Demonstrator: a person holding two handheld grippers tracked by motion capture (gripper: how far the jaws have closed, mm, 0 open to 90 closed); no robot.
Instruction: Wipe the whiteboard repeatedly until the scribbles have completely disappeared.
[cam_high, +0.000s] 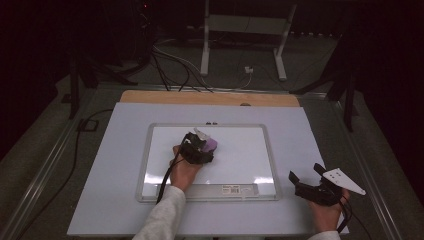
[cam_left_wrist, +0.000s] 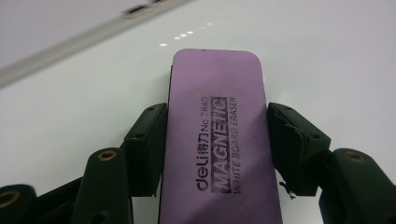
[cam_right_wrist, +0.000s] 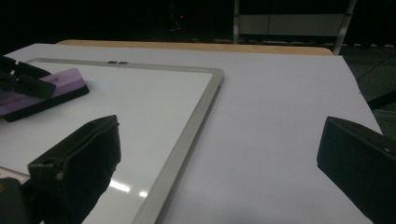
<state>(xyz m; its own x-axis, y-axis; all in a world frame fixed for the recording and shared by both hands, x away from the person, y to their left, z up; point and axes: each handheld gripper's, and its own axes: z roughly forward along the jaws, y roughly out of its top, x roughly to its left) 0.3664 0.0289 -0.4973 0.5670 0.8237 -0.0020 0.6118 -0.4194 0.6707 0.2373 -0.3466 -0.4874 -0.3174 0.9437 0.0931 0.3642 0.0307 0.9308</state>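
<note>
The left gripper (cam_left_wrist: 215, 140) is clamping a purple magnetic whiteboard eraser (cam_left_wrist: 215, 135) by its long sides, and the eraser is lying flat on the whiteboard (cam_high: 250, 150), toward the far left of its middle. The right gripper (cam_high: 306, 175) is resting with jaws spread wide and empty, over the white table (cam_high: 300, 120) just right of the whiteboard's near right corner.

Black tongs (cam_high: 197, 145), brass screws, trailing black cable, light grey sleeve (cam_high: 161, 217)
</note>
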